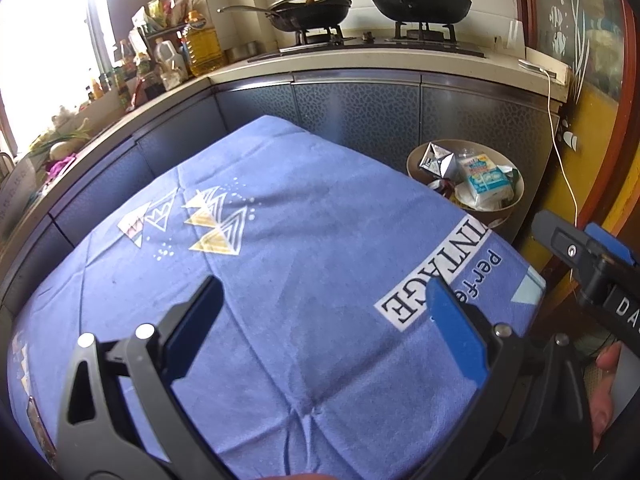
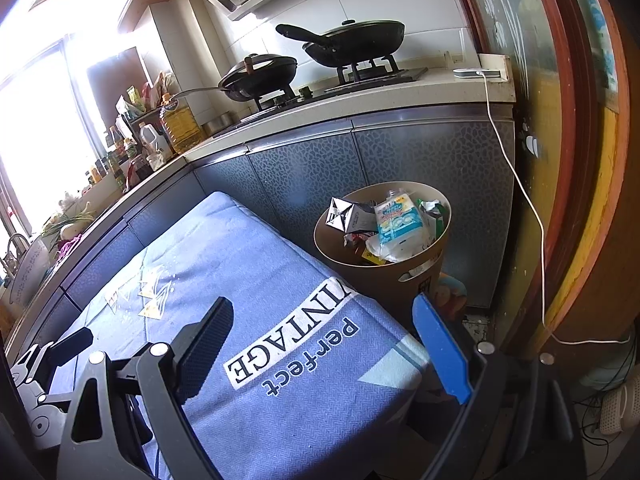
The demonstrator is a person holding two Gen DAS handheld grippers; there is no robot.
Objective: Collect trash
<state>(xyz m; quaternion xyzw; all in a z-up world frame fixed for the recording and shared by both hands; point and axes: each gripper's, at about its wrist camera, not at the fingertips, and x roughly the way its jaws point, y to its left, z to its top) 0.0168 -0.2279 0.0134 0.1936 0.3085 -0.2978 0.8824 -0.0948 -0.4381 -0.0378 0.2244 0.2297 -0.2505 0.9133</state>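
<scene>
A round brown trash bin (image 2: 404,276) stands on the floor beyond the far right corner of a table covered with a blue cloth (image 1: 304,248). It holds a silver carton (image 2: 346,216), a blue-and-white packet (image 2: 398,220) and other wrappers. In the left wrist view the bin (image 1: 516,200) shows past the cloth's edge. My left gripper (image 1: 324,300) hovers open over the cloth, nothing between its fingers. My right gripper (image 2: 324,320) is open and empty above the cloth's right corner, near the bin. The right gripper's body (image 1: 592,264) also shows at the right of the left wrist view.
A kitchen counter (image 2: 360,100) with grey cabinet doors runs behind the table. Two black pans (image 1: 312,8) sit on the gas stove. Oil bottles and jars (image 1: 180,52) crowd the left counter. A white cable (image 2: 532,208) hangs by the red door frame (image 2: 576,160).
</scene>
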